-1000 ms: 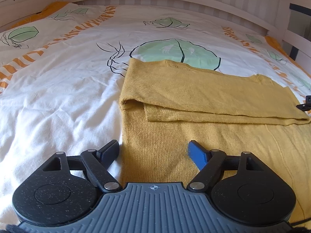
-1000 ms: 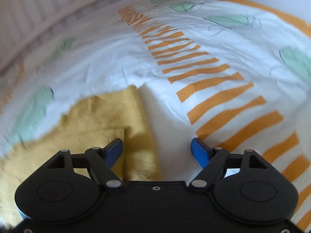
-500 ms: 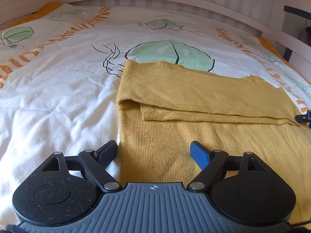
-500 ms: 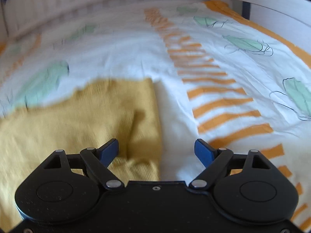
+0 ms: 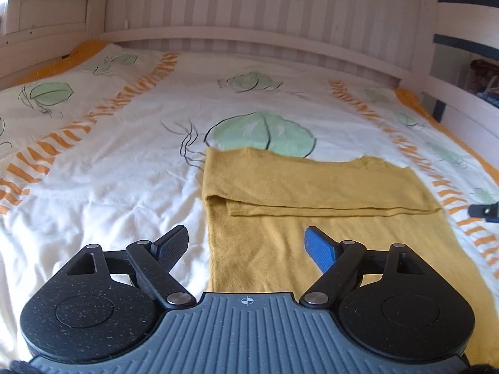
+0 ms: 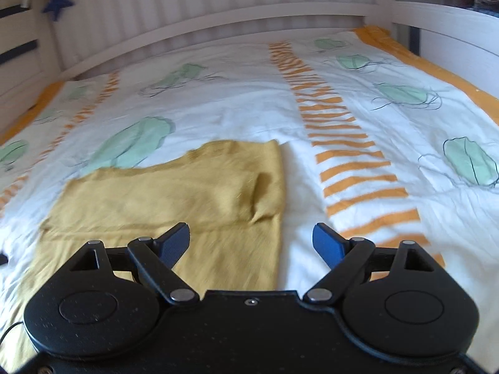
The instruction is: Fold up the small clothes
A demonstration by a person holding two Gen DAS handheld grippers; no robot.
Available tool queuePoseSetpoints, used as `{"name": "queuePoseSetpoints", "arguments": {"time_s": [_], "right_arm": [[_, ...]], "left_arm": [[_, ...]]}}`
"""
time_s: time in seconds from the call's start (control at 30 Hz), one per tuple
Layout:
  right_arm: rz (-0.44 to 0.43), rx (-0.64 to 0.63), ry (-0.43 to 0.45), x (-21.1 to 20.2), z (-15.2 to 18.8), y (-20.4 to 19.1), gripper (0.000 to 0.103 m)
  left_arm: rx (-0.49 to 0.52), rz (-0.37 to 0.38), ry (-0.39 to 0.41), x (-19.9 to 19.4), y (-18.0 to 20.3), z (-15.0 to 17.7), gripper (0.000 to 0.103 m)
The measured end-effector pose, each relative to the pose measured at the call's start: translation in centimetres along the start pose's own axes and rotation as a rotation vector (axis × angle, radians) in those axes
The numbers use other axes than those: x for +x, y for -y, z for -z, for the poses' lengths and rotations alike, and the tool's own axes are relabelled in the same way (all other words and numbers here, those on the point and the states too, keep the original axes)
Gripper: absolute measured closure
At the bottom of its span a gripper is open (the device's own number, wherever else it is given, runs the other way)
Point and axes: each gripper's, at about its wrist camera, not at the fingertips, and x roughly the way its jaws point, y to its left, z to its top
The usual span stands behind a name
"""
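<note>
White leaf-print bedding (image 5: 124,187) carries one mustard sweater (image 5: 312,184), its far part folded over. Two claws hover spread and empty: left claw (image 5: 248,246), and right claw (image 6: 251,243), whose jaws have just been widening.

One yellow garment (image 5: 315,187), one bedspread (image 5: 124,168)

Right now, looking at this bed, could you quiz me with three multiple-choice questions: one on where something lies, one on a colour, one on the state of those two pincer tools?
1. Where does the garment lie?
A. on the bed cover
B. on the floor
C. over the rail

2. What colour is the garment?
A. blue
B. mustard yellow
C. red

3. How are the two grippers?
A. both clamp the garment
B. one holds a hanger
C. both open, holding nothing

Answers: 1 A, the garment lies flat on the bed cover. 2 B, its knit is mustard yellow. 3 C, the left gripper and the right gripper have spread jaws with nothing between the pads.
</note>
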Motion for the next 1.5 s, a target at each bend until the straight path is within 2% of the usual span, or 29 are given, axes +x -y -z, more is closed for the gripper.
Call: {"name": "queuePoseSetpoints", "arguments": {"time_s": [0.17,0.43,0.57,0.77,0.9,1.03,1.27,1.5], "right_arm": [[-0.042,-0.009,-0.040,-3.5,2.9,0.0,0.013],[-0.084,0.059,-0.092,-7.7,6.9,0.6,0.012],[-0.113,0.092,-0.113,-8.6,7.9,0.6,0.006],[-0.099,0.168,-0.195,-8.3,9.7,1.6,0.002],[-0.104,0.279,-0.262,-7.3,10.5,3.4,0.002],[-0.126,0.337,-0.319,-6.2,10.8,4.4,0.001],[-0.172,0.381,-0.375,-4.8,10.9,5.2,0.000],[-0.211,0.371,-0.410,-4.5,10.8,5.2,0.000]], "left_arm": [[-0.050,0.039,-0.045,-3.3,-0.5,1.4,0.022],[-0.051,0.025,-0.122,-6.5,-0.7,4.7,0.022],[-0.054,0.007,-0.169,-7.0,-1.3,6.0,0.022],[-0.069,-0.011,-0.229,-6.7,-2.5,7.5,0.022],[-0.093,0.007,-0.300,-5.3,-3.3,8.7,0.022],[-0.062,0.011,-0.349,-4.1,-3.1,9.7,0.022],[-0.052,0.034,-0.373,-3.1,-3.0,10.1,0.021],[-0.066,0.080,-0.383,-2.6,-3.3,10.2,0.016]]}}
